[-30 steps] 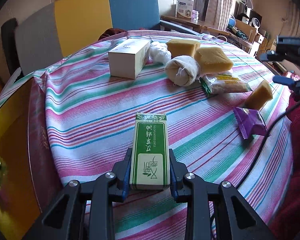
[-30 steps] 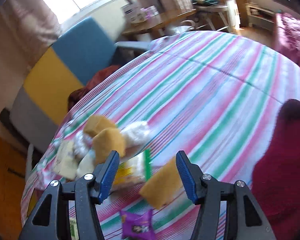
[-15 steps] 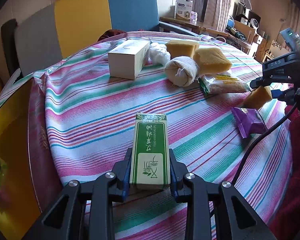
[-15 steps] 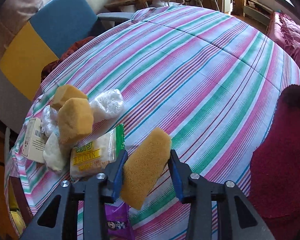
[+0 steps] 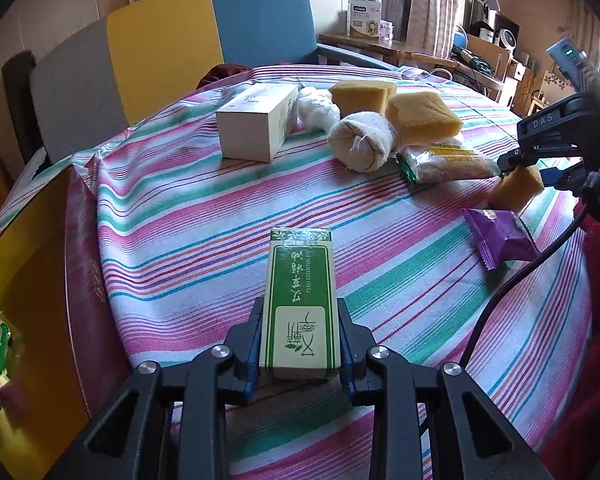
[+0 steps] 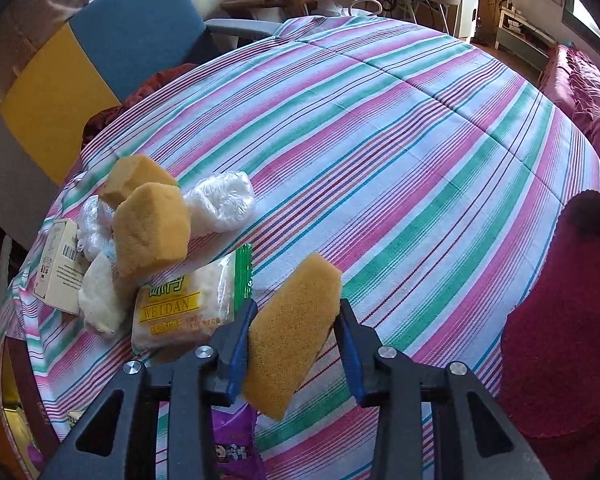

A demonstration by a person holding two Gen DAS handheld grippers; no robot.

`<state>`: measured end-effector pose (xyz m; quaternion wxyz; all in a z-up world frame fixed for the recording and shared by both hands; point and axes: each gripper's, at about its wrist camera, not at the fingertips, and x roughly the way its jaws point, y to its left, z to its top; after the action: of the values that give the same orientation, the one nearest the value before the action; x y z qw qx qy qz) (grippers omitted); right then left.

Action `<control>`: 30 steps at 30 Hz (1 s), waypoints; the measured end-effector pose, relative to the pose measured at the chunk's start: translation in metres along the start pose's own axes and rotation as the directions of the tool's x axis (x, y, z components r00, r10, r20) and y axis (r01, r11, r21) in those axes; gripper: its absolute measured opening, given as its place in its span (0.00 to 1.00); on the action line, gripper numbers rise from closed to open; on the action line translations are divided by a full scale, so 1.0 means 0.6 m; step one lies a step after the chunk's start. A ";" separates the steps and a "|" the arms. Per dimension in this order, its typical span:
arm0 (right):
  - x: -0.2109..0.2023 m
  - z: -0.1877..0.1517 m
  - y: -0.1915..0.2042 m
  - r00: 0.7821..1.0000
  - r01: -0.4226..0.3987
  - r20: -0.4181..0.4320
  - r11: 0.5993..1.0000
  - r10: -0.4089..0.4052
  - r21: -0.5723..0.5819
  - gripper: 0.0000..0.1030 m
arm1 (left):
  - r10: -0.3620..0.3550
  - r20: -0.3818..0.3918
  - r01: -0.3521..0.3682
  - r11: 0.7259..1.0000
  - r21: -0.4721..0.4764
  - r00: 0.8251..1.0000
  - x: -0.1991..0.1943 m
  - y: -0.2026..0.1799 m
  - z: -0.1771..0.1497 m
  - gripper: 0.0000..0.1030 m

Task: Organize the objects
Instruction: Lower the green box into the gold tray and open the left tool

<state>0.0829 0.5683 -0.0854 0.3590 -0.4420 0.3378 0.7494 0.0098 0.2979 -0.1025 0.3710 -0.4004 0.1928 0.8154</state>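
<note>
My left gripper (image 5: 300, 309) is shut on a tall green and white box (image 5: 300, 276), which stands upright at the near edge of the striped tablecloth (image 5: 204, 216). My right gripper (image 6: 296, 308) is shut on a yellow sponge (image 6: 290, 332), its pads pressing both sides. In the left wrist view the right gripper (image 5: 540, 162) is at the far right, holding the sponge (image 5: 516, 190) tilted just above the cloth.
A pile sits at the back: a white box (image 5: 252, 124), a rolled white cloth (image 5: 360, 140), two sponges (image 5: 420, 118), a wrapped white bundle (image 6: 220, 204) and a snack packet (image 6: 188, 300). A purple packet (image 5: 500, 236) lies near the right gripper. A yellow-lined box (image 5: 40, 280) stands left.
My right gripper came down around the yellow sponge and closed on it. The left gripper and its green box have stayed where they were.
</note>
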 end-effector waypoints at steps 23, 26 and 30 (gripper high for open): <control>-0.050 -0.005 -0.007 0.992 -0.031 0.122 0.999 0.035 -0.037 0.37 | 0.194 0.206 -0.163 0.974 -0.160 0.959 -0.244 0.134 0.008 0.30; -0.059 -0.010 -0.010 0.992 -0.024 0.126 0.998 0.030 -0.052 0.37 | 0.235 0.189 -0.195 0.958 -0.209 0.953 -0.256 0.173 -0.012 0.30; -0.047 -0.005 0.010 0.990 -0.010 0.137 0.998 0.019 -0.067 0.37 | 0.272 0.164 -0.224 0.939 -0.262 0.948 -0.263 0.215 -0.036 0.30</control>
<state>0.0890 0.5558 -0.0597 0.3611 -0.3984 0.2908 0.7914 -0.0134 0.1298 0.0120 0.2312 -0.3315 0.1040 0.9088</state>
